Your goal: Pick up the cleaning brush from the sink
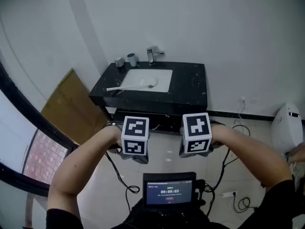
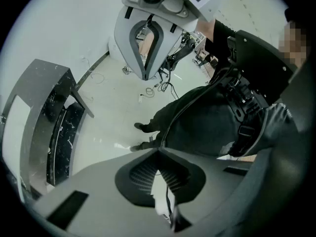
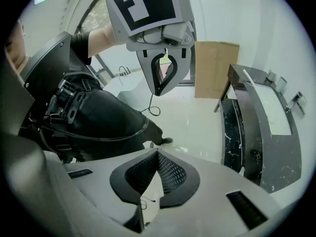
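Note:
The cleaning brush (image 1: 129, 87), with a long white handle, lies across the left rim of the white basin (image 1: 159, 78) in the black marble counter (image 1: 190, 87). Both grippers hang near my body, well short of the counter and pointing steeply down. The left gripper (image 2: 158, 150) is shut, its tips meeting with nothing between them. The right gripper (image 3: 158, 152) is shut and empty too. In the head view their marker cubes (image 1: 135, 136) (image 1: 197, 133) sit side by side above the floor. The counter (image 3: 266, 117) also shows at the right of the right gripper view.
A faucet (image 1: 152, 55) and two cups (image 1: 125, 60) stand behind the basin. A cardboard sheet (image 1: 71, 104) leans left of the counter. A white fixture (image 1: 287, 125) stands at the right. Cables (image 1: 121, 180) lie on the floor. A small screen (image 1: 169, 191) sits at my chest.

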`<state>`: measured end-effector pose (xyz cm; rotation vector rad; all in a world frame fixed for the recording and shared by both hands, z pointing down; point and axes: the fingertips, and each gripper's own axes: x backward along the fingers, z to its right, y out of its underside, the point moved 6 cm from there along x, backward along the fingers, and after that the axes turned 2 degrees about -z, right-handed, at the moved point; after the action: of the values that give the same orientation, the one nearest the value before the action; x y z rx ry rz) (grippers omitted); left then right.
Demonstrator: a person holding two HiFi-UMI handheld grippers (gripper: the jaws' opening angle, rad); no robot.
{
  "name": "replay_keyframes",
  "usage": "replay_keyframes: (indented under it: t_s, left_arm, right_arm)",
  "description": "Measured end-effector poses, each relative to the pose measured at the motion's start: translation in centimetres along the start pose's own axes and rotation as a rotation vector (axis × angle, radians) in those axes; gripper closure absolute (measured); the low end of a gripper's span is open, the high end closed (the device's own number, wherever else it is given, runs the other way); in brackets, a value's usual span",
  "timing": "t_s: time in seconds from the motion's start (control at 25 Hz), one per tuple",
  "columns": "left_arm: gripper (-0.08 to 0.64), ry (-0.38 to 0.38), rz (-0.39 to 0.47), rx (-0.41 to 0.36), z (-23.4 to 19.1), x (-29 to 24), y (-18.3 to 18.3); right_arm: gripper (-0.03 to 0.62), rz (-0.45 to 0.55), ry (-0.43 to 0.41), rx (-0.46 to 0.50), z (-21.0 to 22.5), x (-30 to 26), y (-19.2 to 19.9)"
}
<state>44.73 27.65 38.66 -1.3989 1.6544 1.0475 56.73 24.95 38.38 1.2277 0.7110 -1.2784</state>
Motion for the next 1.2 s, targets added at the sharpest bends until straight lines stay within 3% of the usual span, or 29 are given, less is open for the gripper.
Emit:
replay_keyframes:
  t_s: [0.2, 0.32, 0.52, 0.68, 0.8, 0.92, 1.2]
  left_arm:
    - [0.558, -0.004, 0.031, -0.016, -2.4, 1.8, 7.5]
    - [0.560, -0.028, 0.079, -0.012, -4.8, 3.6, 14.0]
    - [0.560, -0.044, 0.085, -0.012, -8.6, 7.0, 26.6]
    - [0.559, -0.069, 0.156, 0.019, -12.9, 10.4, 33.9]
    - [0.558, -0.108, 0.192, 0.011, -16.5, 13.7, 38.0]
    - [0.560, -0.116, 0.187, 0.010, -19.9, 16.0, 41.1]
    - [0.558, -0.144, 0.176, -0.001, -29.1, 24.2, 47.8]
  right_arm:
    - [0.581, -0.009, -0.001, -0.003, 4.3, -1.5, -7.1]
    - [0.581, 0.022, 0.013, -0.021, 8.3, -2.2, -13.7]
    - [0.581, 0.110, 0.046, -0.050, 15.8, -3.1, -25.9]
    - [0.581, 0.161, 0.068, -0.063, 22.2, -3.5, -33.1]
    - [0.581, 0.146, 0.109, -0.067, 27.8, -4.0, -36.6]
    - [0.581, 0.104, 0.099, -0.034, 32.4, -4.2, -39.1]
    - [0.581, 0.086, 0.107, 0.023, 43.1, 0.8, -46.3]
